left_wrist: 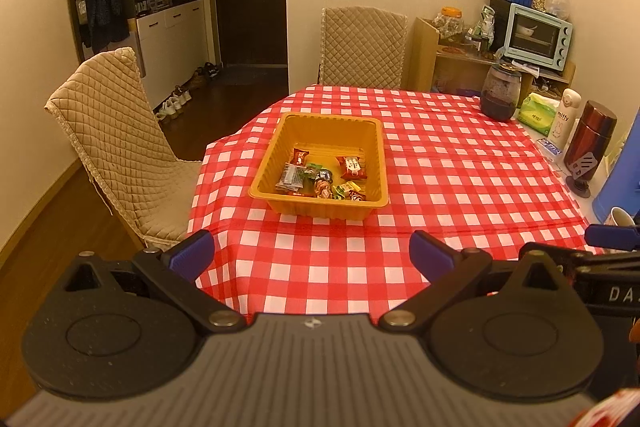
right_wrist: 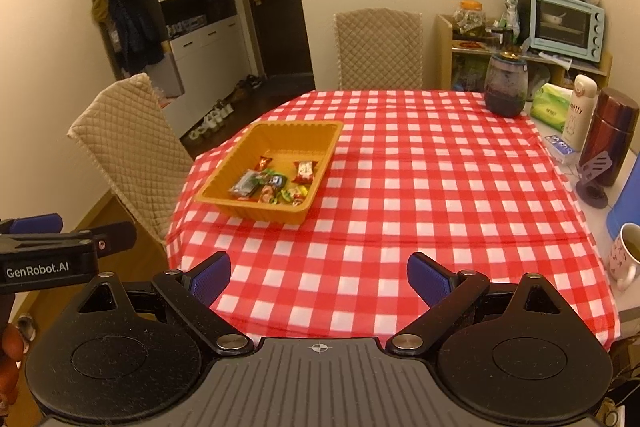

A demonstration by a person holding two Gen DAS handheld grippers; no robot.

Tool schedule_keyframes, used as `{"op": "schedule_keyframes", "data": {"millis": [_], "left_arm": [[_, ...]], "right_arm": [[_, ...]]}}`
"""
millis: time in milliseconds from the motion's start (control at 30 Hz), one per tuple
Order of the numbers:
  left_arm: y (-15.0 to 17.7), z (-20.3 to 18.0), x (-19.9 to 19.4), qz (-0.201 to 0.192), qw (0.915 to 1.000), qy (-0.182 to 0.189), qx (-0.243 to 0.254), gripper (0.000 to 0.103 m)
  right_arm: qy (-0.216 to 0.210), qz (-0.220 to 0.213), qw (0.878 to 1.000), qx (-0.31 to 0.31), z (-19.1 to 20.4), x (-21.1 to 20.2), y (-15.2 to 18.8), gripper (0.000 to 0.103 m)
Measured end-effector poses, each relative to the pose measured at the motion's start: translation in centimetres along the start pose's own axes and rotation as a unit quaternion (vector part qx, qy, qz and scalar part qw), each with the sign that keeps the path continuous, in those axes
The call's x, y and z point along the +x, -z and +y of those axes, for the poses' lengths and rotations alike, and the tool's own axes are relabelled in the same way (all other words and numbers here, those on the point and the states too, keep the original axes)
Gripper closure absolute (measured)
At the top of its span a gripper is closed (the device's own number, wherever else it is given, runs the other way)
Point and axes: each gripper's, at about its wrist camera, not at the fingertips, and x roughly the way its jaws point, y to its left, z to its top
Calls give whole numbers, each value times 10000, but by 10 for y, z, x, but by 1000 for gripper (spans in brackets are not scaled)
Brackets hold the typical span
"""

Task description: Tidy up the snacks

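An orange plastic tray (left_wrist: 320, 125) stands on the red-and-white checked tablecloth (left_wrist: 440, 195) and holds several wrapped snacks (left_wrist: 324, 177). In the right wrist view the tray (right_wrist: 280, 131) sits left of centre with the snacks (right_wrist: 276, 183) inside. My left gripper (left_wrist: 312, 255) is open and empty, held back over the table's near edge. My right gripper (right_wrist: 319, 277) is open and empty, also at the near edge. Each gripper shows at the side of the other's view.
Two quilted beige chairs (left_wrist: 120, 155) (left_wrist: 362, 47) stand at the left and far sides. Along the right edge are a dark glass jar (left_wrist: 500, 95), a tissue pack (left_wrist: 538, 113), a white bottle (left_wrist: 562, 119), a maroon flask (left_wrist: 590, 139) and a mug (right_wrist: 626, 255).
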Motion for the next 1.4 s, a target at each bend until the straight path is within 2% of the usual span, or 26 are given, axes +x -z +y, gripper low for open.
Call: {"op": "schedule_keyframes", "data": {"millis": [633,1400], "left_arm": [[3,2,-7,-59,10000,23,-54,0],[5,-1,0,-16,10000,58,-63,0]], "right_arm": [[95,-186,9997,109,-3,-14,-1,9],[91,-153,9998,112,-4,-9,2,9]]}}
